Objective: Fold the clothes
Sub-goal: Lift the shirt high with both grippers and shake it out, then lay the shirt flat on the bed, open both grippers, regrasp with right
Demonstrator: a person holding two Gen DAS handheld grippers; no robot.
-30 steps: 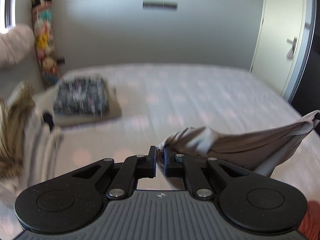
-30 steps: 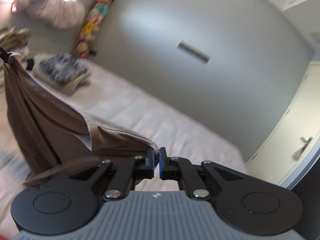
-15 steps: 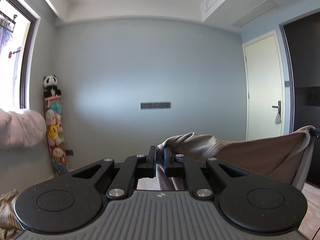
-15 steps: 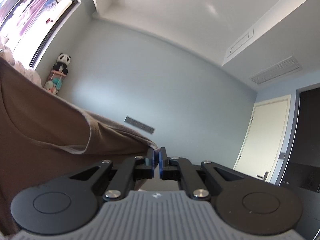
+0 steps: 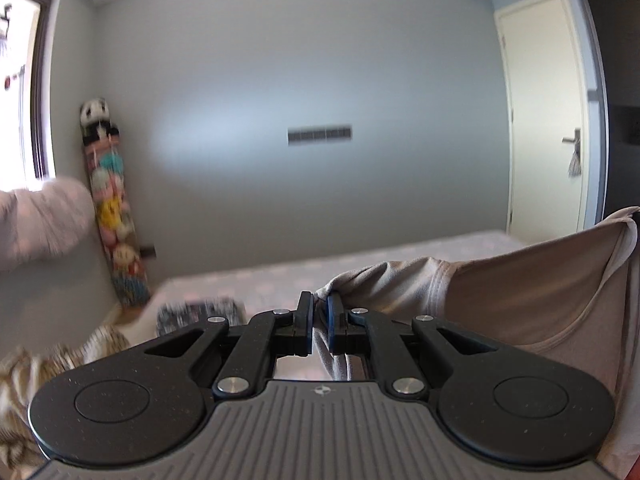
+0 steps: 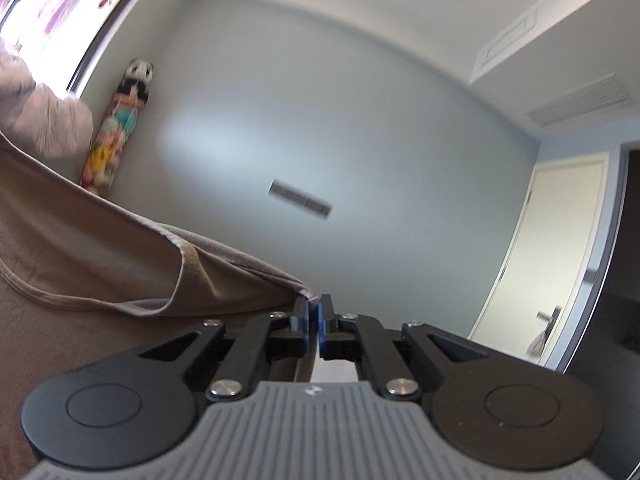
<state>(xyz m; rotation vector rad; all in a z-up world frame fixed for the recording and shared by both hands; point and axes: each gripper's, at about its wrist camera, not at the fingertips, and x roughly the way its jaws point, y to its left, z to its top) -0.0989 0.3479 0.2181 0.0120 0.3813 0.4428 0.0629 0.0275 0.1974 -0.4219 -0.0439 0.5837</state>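
**A:** so where's the shirt at right now?

**B:** up in the air. The left gripper [image 5: 319, 322] has its fingers pinched narrow on a bunched bit of the beige shirt [image 5: 520, 300], and the cloth runs off to the right from there. The right gripper [image 6: 313, 322] is clamped on another edge of the same shirt [image 6: 100, 272], which stretches away to its left with the neckline showing.

**A:** and the bed?

**B:** the bed [image 5: 280, 280] sits far below the left claw. There's a folded dark patterned piece [image 5: 200, 314] near its left side, and a furry striped thing [image 5: 60, 360] closer in. A column of plush toys [image 5: 112, 220] stands against the far wall.
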